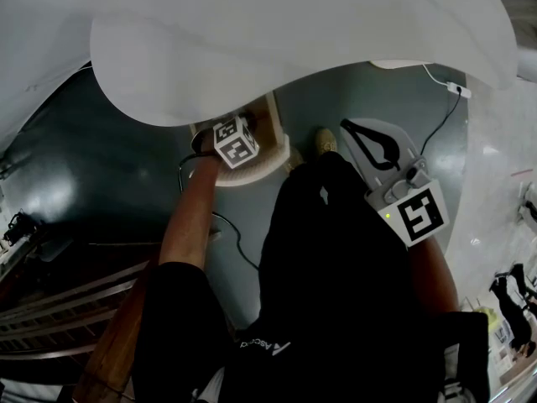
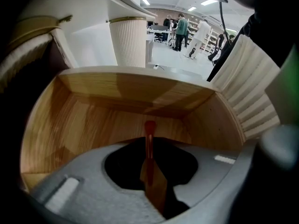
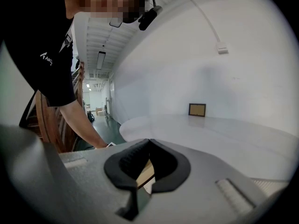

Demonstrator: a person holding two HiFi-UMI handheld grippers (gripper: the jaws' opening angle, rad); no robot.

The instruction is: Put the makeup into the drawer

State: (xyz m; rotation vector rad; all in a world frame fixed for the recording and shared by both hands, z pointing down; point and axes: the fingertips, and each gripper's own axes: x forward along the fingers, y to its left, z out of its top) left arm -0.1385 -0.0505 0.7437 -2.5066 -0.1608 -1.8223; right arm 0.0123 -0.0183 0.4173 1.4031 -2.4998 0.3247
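Note:
My left gripper (image 2: 149, 146) points steeply down into an open wooden drawer (image 2: 88, 120). It is shut on a thin red makeup stick (image 2: 149, 129), whose tip pokes out past the jaws above the drawer floor. In the head view its marker cube (image 1: 236, 141) sits over the light wood drawer (image 1: 270, 153) under the white table; the jaws themselves are hidden there. My right gripper (image 1: 348, 128) is held off to the right over the dark floor. Its black jaws meet at the tips (image 3: 148, 143) with nothing between them.
The white tabletop (image 1: 294, 40) overhangs the drawer. A ribbed white column (image 2: 128, 41) stands behind it and a ribbed white panel (image 2: 247, 92) flanks its right side. A black cable (image 1: 228, 225) runs over the floor. Wooden rails (image 1: 67, 309) lie at lower left.

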